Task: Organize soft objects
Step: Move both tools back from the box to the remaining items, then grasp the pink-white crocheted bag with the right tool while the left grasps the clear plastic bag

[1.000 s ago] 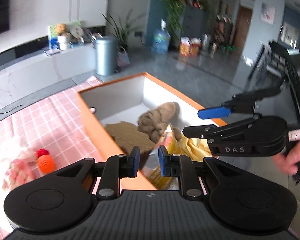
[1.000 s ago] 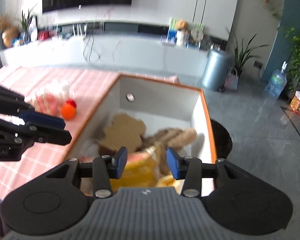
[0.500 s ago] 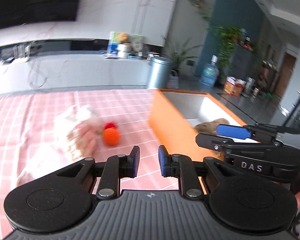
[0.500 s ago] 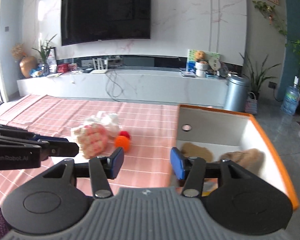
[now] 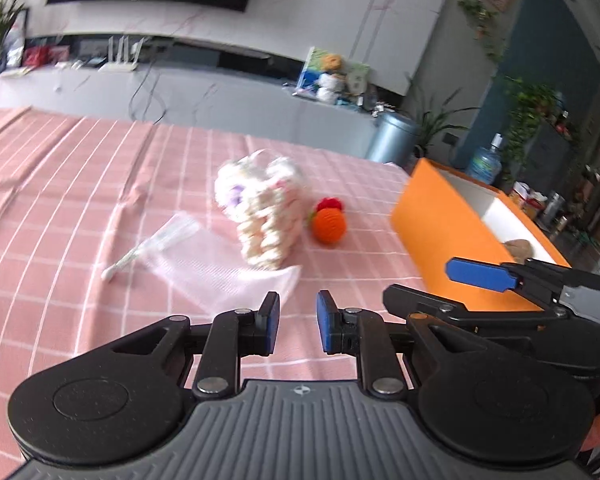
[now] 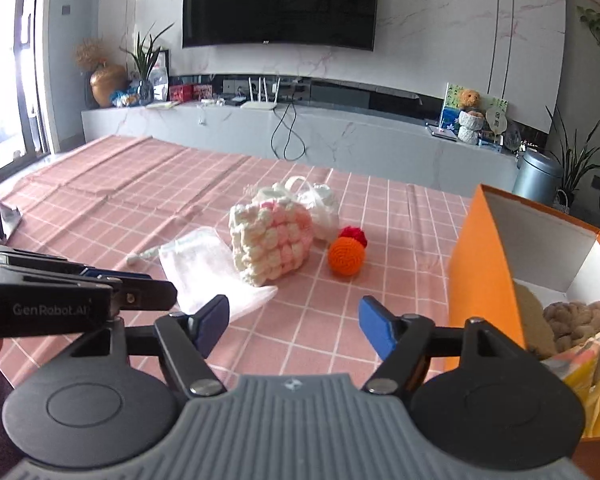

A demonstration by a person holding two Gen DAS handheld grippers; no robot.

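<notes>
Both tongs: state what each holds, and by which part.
Nothing is held. The left tongs and the right tongs are both empty above the pink tablecloth.

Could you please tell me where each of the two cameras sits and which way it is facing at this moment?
Left wrist: sits behind the left tongs, facing down across the pink checked tablecloth; right tongs and a bit of a hand show at right.
Right wrist: sits behind the right tongs, jaws just opening and empty, facing the same table and the TV wall; left tongs enter from left.
Shared: knitted bag, orange crochet ball, mesh pouch, orange box.
</notes>
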